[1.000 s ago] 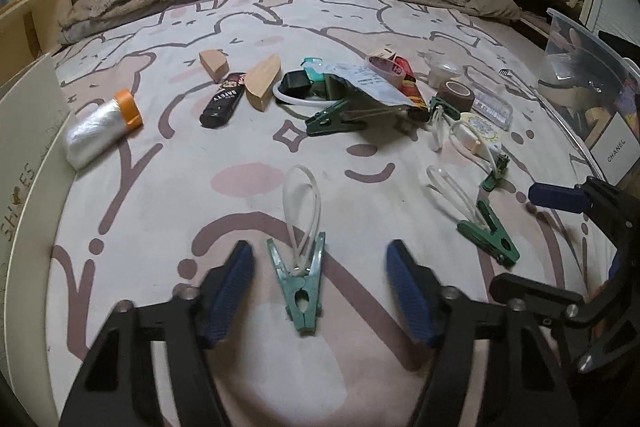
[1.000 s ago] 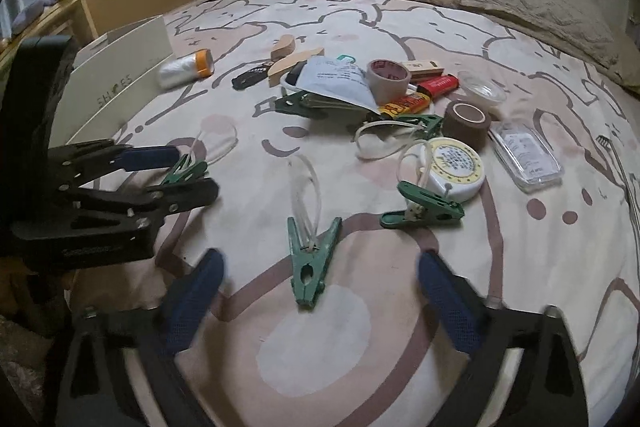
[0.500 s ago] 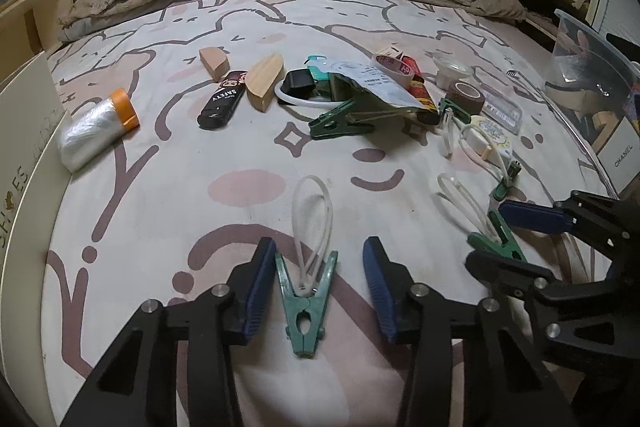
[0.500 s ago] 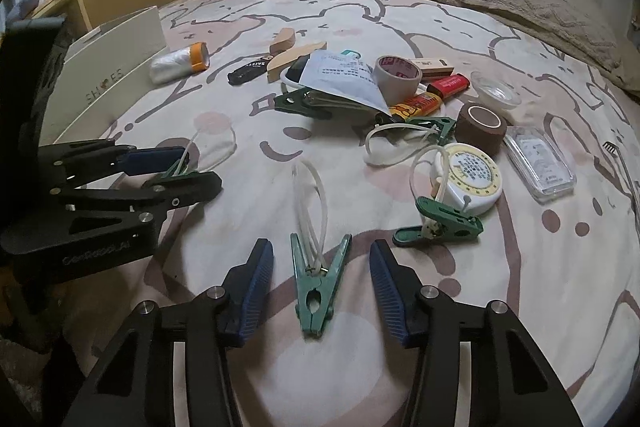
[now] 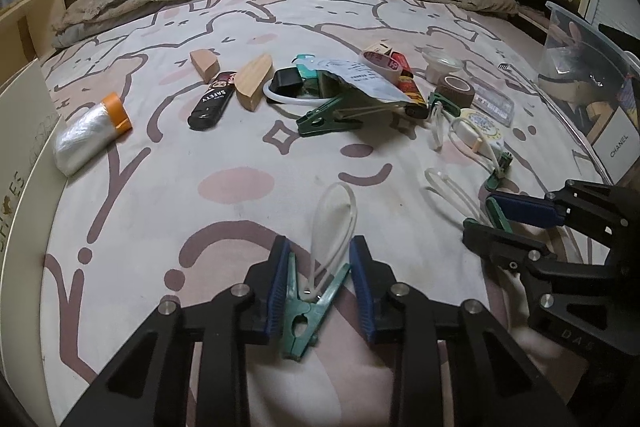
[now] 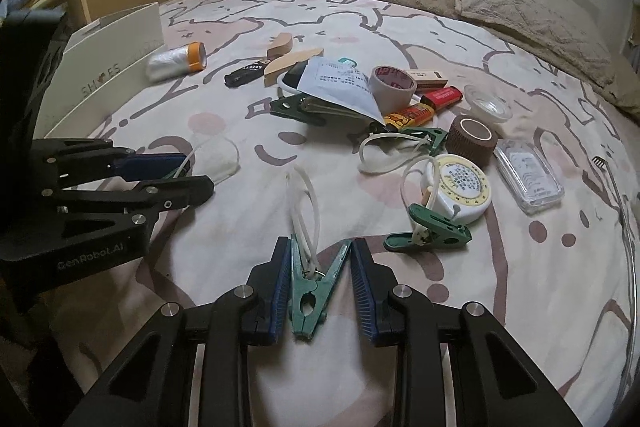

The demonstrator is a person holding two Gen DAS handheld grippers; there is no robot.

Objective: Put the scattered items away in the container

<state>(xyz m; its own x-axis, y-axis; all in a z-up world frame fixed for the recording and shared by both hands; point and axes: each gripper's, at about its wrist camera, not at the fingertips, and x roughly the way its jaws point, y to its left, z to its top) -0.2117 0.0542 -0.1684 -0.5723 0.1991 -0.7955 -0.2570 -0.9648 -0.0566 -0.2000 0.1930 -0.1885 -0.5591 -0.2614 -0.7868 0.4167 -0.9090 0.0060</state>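
Note:
In the left wrist view my left gripper (image 5: 319, 255) is closing. Its blue pads touch both splayed handles of a green clip (image 5: 306, 311) with a white loop, which lies on the patterned bedspread. The right wrist view shows my right gripper (image 6: 319, 251) closing the same way, pads against the handles of a second green clip (image 6: 310, 291). Each gripper also shows in the other's view, the right gripper (image 5: 500, 219) at the right and the left gripper (image 6: 188, 171) at the left. A clear plastic bin (image 5: 580, 27) holding things stands at the bed's right edge.
More scattered items lie ahead: a third green clip (image 6: 428, 237), a round tape measure (image 6: 464, 187), brown tape (image 6: 472, 139), a tape roll (image 6: 392, 87), a clear case (image 6: 528, 175), wooden blocks (image 5: 252, 83), and a foil roll (image 5: 88, 135). A white shoe box (image 6: 112, 67) stands at the left.
Both grippers' jaws have narrowed from wide open to touching the handles of their green clips. Neither clip has moved.

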